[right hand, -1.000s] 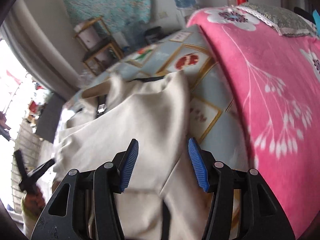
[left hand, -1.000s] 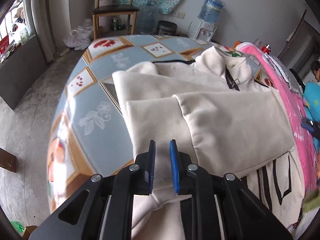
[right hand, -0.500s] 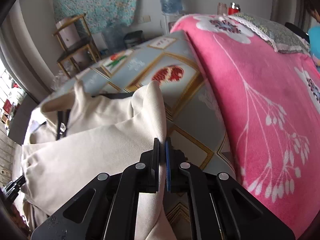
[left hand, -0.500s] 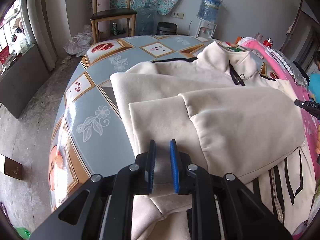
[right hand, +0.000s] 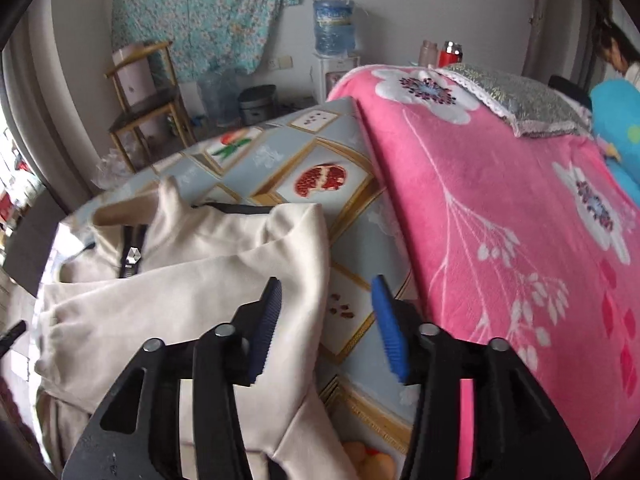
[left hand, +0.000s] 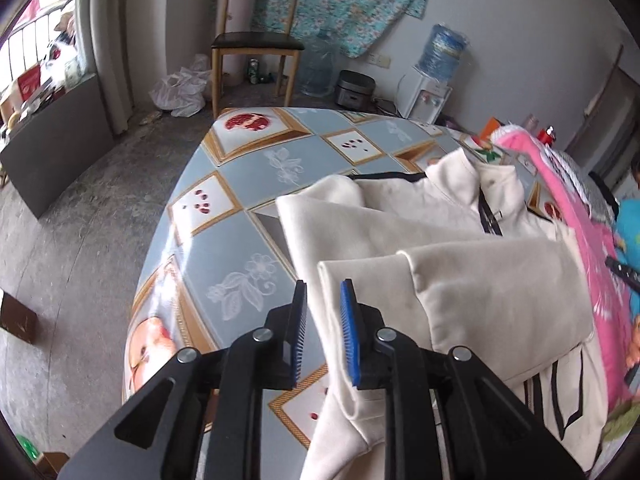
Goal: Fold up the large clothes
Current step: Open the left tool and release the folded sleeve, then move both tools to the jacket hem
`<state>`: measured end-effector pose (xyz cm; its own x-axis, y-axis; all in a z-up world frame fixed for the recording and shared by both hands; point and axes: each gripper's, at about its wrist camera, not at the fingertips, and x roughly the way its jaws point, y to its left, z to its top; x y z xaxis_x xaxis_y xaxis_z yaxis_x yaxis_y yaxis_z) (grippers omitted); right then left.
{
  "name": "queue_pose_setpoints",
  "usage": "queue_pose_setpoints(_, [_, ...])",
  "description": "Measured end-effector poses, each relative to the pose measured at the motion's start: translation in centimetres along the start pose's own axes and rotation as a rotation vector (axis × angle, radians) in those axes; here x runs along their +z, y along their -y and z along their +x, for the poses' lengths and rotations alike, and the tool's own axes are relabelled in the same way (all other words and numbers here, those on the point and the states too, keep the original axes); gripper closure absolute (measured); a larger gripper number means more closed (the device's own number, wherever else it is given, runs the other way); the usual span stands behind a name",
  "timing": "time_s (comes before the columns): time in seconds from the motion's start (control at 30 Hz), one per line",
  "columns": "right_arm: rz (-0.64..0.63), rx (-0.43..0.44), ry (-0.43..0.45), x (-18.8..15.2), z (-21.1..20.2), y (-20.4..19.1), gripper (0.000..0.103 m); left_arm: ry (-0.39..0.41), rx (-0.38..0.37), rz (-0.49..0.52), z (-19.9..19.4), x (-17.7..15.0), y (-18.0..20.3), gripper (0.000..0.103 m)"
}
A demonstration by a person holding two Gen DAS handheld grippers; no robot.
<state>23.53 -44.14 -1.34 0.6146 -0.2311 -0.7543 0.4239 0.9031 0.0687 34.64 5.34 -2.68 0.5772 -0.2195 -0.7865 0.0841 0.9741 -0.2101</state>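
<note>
Jacket (left hand: 460, 264) edge sits between the barely parted left gripper (left hand: 323, 334), unpinched; right gripper (right hand: 326, 320) just opened, empty; pink blanket (right hand: 500, 216) seen rightward only.

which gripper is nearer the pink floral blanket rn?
Right. The right gripper hangs over the cream jacket's edge, with the pink blanket just beside its outer finger. The left gripper is at the jacket's opposite edge, the whole garment between it and the blanket.

No readable text anywhere; the zipper tag (right hand: 131, 261) on the cream jacket (right hand: 192, 292) shows a logo, too blurred to read.
</note>
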Motion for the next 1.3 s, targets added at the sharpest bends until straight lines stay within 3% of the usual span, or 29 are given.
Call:
queue_pose_setpoints(0.13, [0.038, 0.174, -0.062, -1.4, -0.8, -1.3, 0.054, 0.008, -0.03, 0.006, -1.1, -0.5, 0.1, 0.085])
queue_pose_setpoints(0.3, [-0.115, 0.283, -0.138, -4.7, -0.6, -7.7, 0.055, -0.04, -0.08, 0.136, -0.7, -2.2, 3.7, 0.078])
queue_pose_setpoints(0.4, [-0.224, 0.229, -0.19, -6.6, 1.6, -11.3, 0.056, -0.145, -0.035, 0.192, 1.6, -3.5, 5.2, 0.068])
queue_pose_setpoints(0.47, [-0.267, 0.151, -0.262, -8.1, 4.2, -12.7, 0.056, -0.126, -0.007, 0.213, 2.2, -4.2, 5.5, 0.068])
queue_pose_setpoints(0.5, [-0.277, 0.129, -0.253, -8.5, 4.4, -12.9, 0.056, -0.124, 0.001, 0.223, 1.9, -4.4, 5.6, 0.068])
queue_pose_setpoints(0.6, [-0.276, 0.096, -0.242, -8.8, 2.1, -13.6, 0.053, -0.114, 0.014, 0.216, 0.2, -4.4, 5.5, 0.066])
queue_pose_setpoints(0.7, [-0.231, 0.149, -0.216, -9.6, -1.9, -12.9, 0.035, -0.071, 0.013, 0.2, -2.9, -4.8, 4.7, 0.057])
queue_pose_setpoints(0.83, [-0.216, 0.189, -0.209, -12.9, -6.5, -12.0, 0.026, -0.065, 0.018, 0.197, -6.4, -7.1, 3.9, 0.046])
queue_pose_setpoints(1.07, [-0.196, 0.16, -0.217, -20.3, -10.8, -12.1, 0.018, -0.097, 0.018, 0.165, -10.6, -13.4, 1.3, 0.038])
queue_pose_setpoints(1.3, [-0.15, 0.093, -0.278, -24.6, -9.9, -12.0, 0.017, -0.153, 0.005, 0.151, -11.8, -19.3, 0.1, 0.035])
